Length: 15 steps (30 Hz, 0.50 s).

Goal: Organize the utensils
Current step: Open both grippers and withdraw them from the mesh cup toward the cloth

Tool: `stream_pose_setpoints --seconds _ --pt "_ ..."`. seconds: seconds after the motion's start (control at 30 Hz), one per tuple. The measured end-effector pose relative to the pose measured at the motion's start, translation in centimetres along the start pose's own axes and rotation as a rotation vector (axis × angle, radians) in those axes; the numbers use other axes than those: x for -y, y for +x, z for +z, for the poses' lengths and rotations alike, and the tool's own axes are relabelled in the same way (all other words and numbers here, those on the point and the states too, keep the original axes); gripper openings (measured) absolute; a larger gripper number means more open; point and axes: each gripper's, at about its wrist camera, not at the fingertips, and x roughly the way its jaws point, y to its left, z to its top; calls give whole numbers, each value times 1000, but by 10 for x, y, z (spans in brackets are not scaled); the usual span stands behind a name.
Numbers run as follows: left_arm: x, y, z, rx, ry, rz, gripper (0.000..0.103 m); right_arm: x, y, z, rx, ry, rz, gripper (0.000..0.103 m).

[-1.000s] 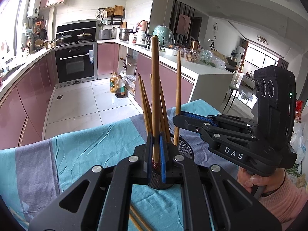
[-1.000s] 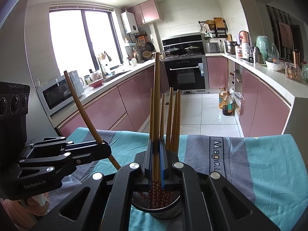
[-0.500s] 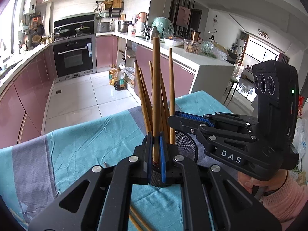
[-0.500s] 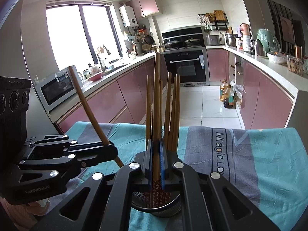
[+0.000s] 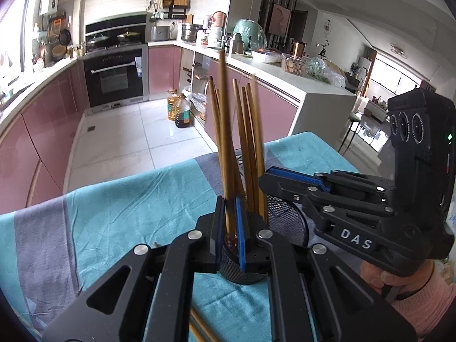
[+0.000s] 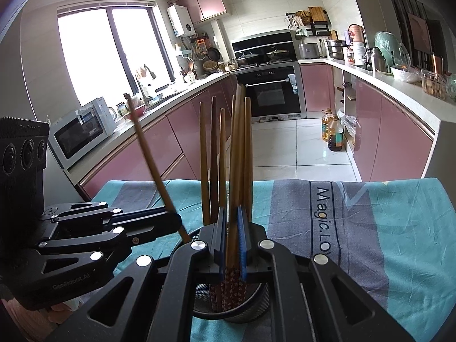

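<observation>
Chopsticks (image 5: 248, 154) stand bunched upright in the black mesh holder (image 5: 285, 222) on the teal-and-grey cloth (image 5: 119, 208) over the table. Our left tool (image 5: 228, 228) is clamped on one chopstick (image 5: 223, 131) above the holder. Our right tool (image 6: 231, 239) is closed on another (image 6: 238, 171), which stands among the bunch.

This is a home kitchen. Pink cabinets (image 6: 176, 145) run under a white counter (image 6: 399, 85), with a built-in oven (image 6: 270, 91), a microwave (image 6: 82, 131) near the window (image 6: 108, 57), and pots (image 6: 248, 57) on the stove.
</observation>
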Motion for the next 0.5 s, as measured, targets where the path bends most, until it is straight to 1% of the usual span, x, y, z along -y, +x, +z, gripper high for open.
stream_pose_setpoints --seconds 0.07,0.17,0.27,0.43,0.5 --pt "0 2 -3 3 2 -1 16 1 -1 -2 3 0 -2 9" --pt "-2 5 -6 7 -2 7 17 6 -3 -4 2 12 -1 10" --pt "-5 0 -10 18 -15 4 26 6 -9 -8 11 8 2 11" --pt "-17 -10 -20 49 -59 19 35 2 -20 -14 23 -6 17 22" --pt "-19 -16 -26 63 -73 33 41 -1 -24 -17 29 -16 23 28"
